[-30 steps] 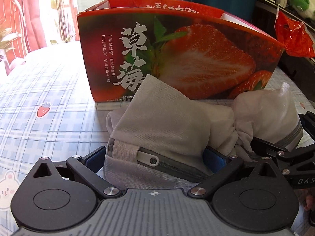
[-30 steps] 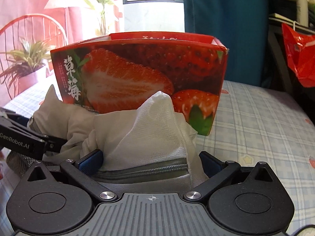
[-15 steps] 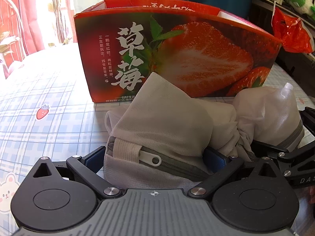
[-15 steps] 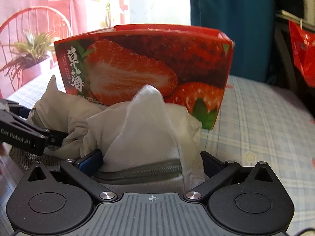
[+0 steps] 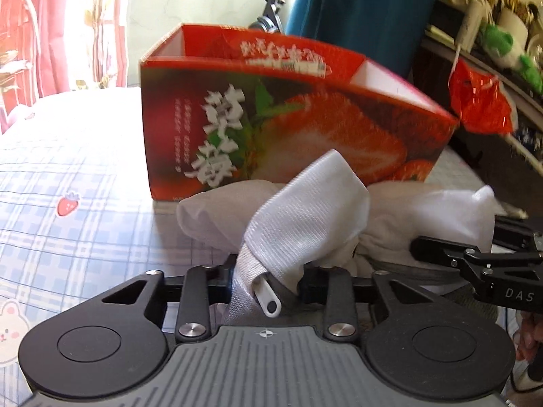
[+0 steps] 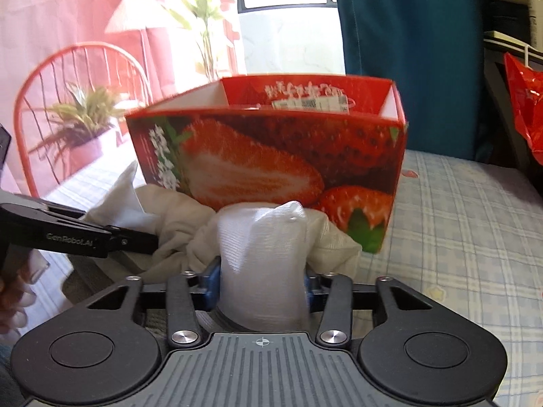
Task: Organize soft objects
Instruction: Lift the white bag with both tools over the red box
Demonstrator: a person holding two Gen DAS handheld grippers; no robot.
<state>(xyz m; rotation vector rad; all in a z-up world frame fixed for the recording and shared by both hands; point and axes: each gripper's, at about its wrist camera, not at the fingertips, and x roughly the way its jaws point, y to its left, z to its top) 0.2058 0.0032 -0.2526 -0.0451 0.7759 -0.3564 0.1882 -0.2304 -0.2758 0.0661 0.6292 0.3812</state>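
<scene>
A white mesh zip bag (image 5: 305,210) stuffed with cloth hangs between both grippers, just in front of the open red strawberry box (image 5: 288,118). My left gripper (image 5: 266,281) is shut on the bag's left end, by its white zipper pull (image 5: 269,300). My right gripper (image 6: 263,285) is shut on the bag's (image 6: 261,254) right end. Each gripper shows in the other's view: the right one (image 5: 475,261) at right, the left one (image 6: 85,234) at left. The box (image 6: 271,156) is open on top, with a label inside.
The table has a blue checked cloth (image 5: 68,203) with strawberry prints. A red plastic bag (image 5: 482,101) hangs at the right near shelves. A red chair (image 6: 68,101) and a potted plant (image 6: 81,125) stand at the back left.
Both grippers have closed tightly on the bag's ends and lifted it. The view now looks down into the box's open top.
</scene>
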